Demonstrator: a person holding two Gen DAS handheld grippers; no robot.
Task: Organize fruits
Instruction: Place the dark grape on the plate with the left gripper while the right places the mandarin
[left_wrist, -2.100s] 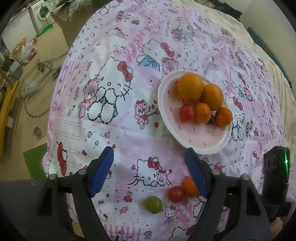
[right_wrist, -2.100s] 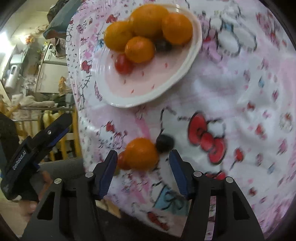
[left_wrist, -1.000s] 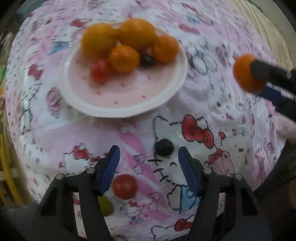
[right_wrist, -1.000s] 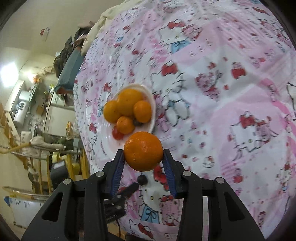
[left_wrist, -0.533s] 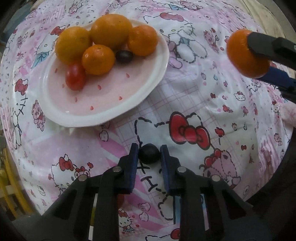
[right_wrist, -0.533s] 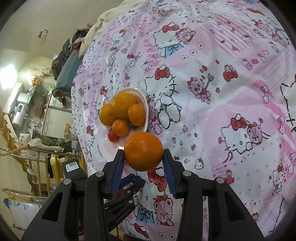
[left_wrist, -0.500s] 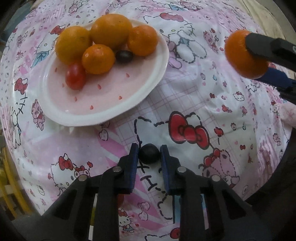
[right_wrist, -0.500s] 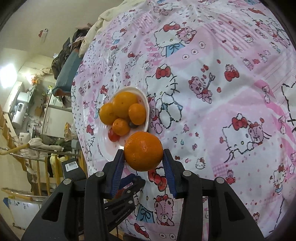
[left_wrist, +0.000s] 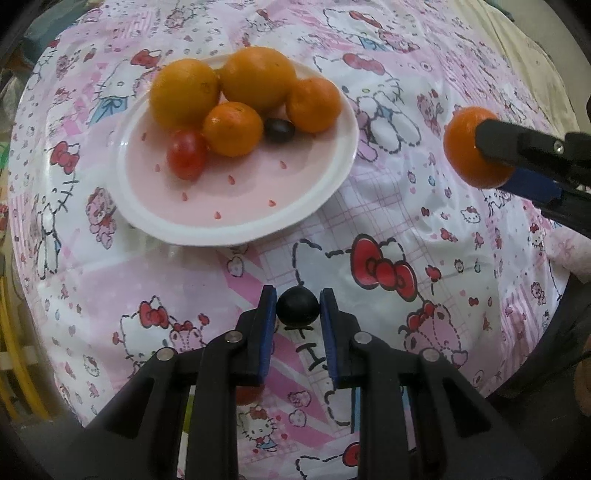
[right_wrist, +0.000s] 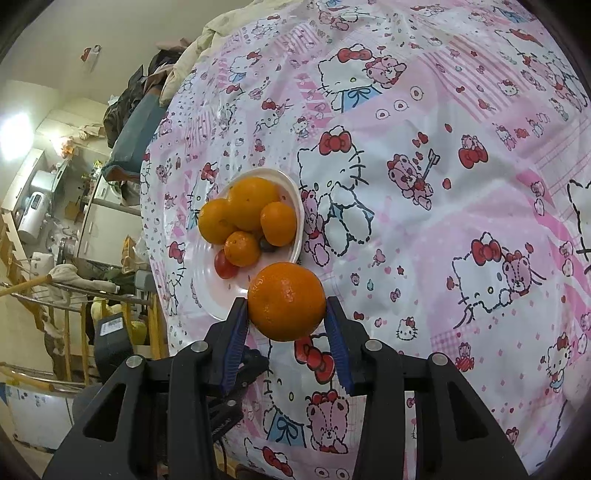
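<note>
the white plate (left_wrist: 325, 192) on the pink cartoon tablecloth (left_wrist: 424, 236) holds four oranges (left_wrist: 255, 79), a cherry tomato (left_wrist: 186, 154) and a dark grape (left_wrist: 279, 129). a red fruit (left_wrist: 248, 394) hides mostly behind the left gripper (left_wrist: 298, 308), clamped on a dark grape (left_wrist: 297, 305) just above the cloth. the right gripper (right_wrist: 287, 321) grips an orange (right_wrist: 286, 301).

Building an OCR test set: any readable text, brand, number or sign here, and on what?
No text reads legibly in either view.
White sticker on the left hand-held gripper: too small to read.
Faint lettering on its arm: blurred, unreadable.
Tablecloth: cartoon prints only, no words.
</note>
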